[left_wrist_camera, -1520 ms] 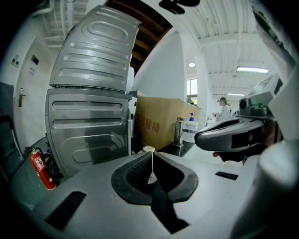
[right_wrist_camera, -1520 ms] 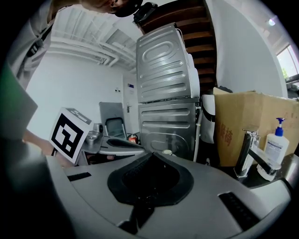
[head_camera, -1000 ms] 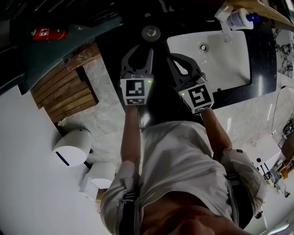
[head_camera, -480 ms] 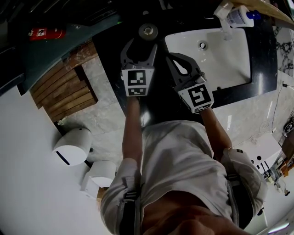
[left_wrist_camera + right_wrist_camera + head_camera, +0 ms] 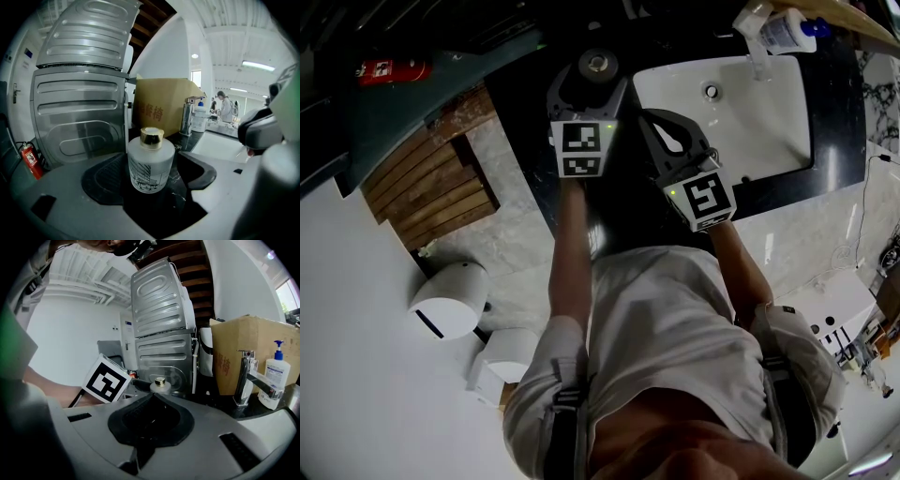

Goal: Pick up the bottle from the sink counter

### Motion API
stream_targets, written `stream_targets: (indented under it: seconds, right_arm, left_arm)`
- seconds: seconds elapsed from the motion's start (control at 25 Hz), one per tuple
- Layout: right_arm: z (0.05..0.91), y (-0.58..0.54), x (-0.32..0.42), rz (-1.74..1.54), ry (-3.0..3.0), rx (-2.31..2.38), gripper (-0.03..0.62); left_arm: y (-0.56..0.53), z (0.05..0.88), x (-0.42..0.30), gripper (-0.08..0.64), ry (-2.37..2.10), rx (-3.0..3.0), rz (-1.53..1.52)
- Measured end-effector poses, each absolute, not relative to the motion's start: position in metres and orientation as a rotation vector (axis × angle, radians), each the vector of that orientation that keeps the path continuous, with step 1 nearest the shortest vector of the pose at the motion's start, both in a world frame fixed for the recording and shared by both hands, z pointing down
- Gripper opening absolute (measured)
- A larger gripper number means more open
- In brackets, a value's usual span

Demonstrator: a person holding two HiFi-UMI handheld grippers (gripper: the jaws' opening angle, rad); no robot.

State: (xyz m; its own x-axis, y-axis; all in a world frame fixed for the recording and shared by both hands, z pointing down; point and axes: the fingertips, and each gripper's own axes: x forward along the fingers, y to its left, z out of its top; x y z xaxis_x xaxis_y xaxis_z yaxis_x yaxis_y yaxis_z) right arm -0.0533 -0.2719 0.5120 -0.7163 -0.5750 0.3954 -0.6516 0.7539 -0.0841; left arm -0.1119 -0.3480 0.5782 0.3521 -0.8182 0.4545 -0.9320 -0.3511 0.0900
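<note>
Since a second ago my left gripper has pushed forward, jaws opening around the frosted gold-capped bottle standing between them; my right gripper has its jaws together, empty

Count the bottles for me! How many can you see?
2. A frosted bottle with a gold cap stands on the counter between the left gripper's opening jaws; a white pump bottle stands beside the faucet. Others may be hidden.
</note>
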Motion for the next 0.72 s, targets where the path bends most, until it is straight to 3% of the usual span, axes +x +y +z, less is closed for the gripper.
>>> stream_targets:
  seconds: [0.72]
  right_arm:
    - [0.513, -0.271, -0.041, 0.323, -2.592, 0.989, -0.008]
  left_arm:
    - [-0.364, 0.587, -0.109, 0.327, -1.564, 2.322, 0.523]
